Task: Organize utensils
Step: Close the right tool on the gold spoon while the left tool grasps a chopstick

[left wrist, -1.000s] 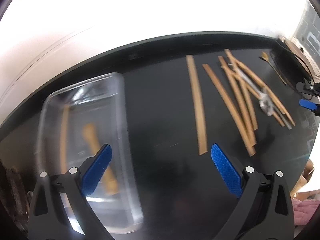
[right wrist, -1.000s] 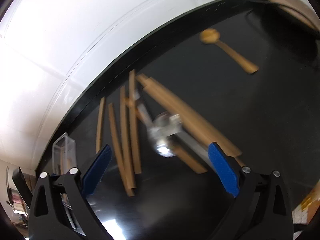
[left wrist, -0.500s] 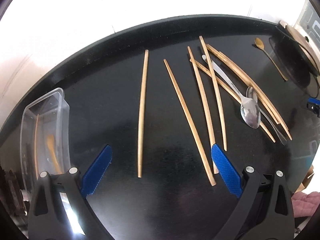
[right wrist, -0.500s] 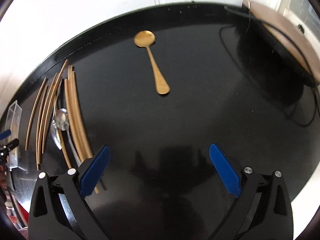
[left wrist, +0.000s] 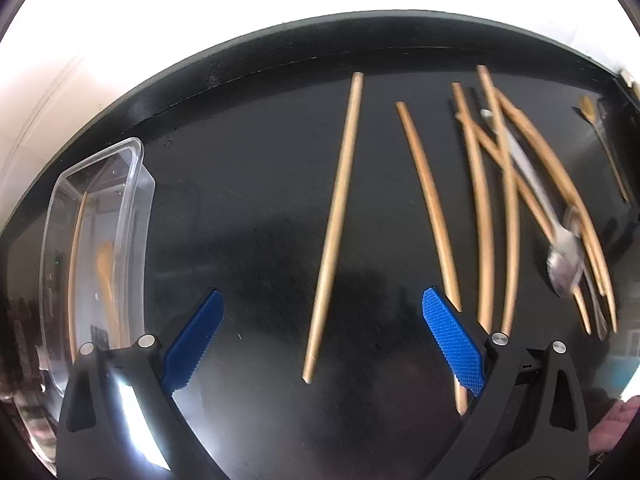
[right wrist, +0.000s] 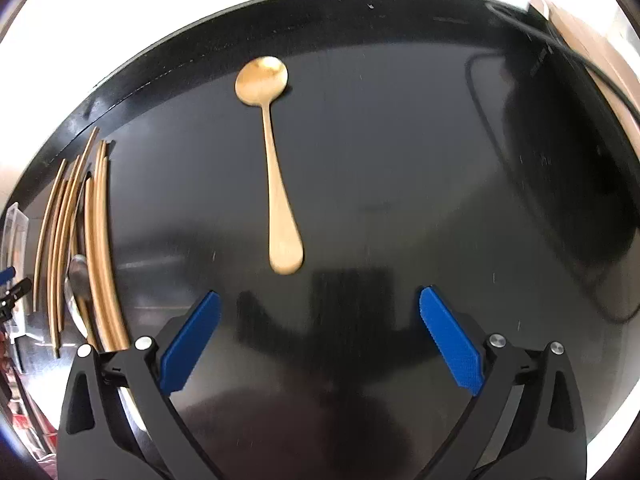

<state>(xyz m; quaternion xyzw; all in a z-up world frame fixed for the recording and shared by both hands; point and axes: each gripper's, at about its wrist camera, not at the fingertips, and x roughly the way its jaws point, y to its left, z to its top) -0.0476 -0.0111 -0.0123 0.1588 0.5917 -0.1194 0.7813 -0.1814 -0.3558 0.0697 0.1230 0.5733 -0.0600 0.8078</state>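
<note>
My left gripper (left wrist: 322, 336) is open and empty above a black table (left wrist: 248, 168). A single wooden chopstick (left wrist: 336, 216) lies straight ahead between its jaws. Another chopstick (left wrist: 430, 204) lies to its right, then a crossed pile of several chopsticks (left wrist: 508, 208) with a silver spoon (left wrist: 562, 264). A clear plastic container (left wrist: 132, 208) at the left holds a chopstick and a wooden spoon. My right gripper (right wrist: 318, 336) is open and empty, just short of the handle of a wooden spoon (right wrist: 276, 184). The chopstick pile (right wrist: 96, 240) shows at its left.
A dark round object with a black cable (right wrist: 560, 168) sits on the right of the table in the right wrist view, with a tan board (right wrist: 592, 40) behind it. A white wall runs along the table's far edge. The container's corner (right wrist: 14, 216) shows far left.
My left gripper has swung right from the container and closed in on the single chopstick. My right gripper has swung from the chopstick pile to the wooden spoon and moved nearer to it.
</note>
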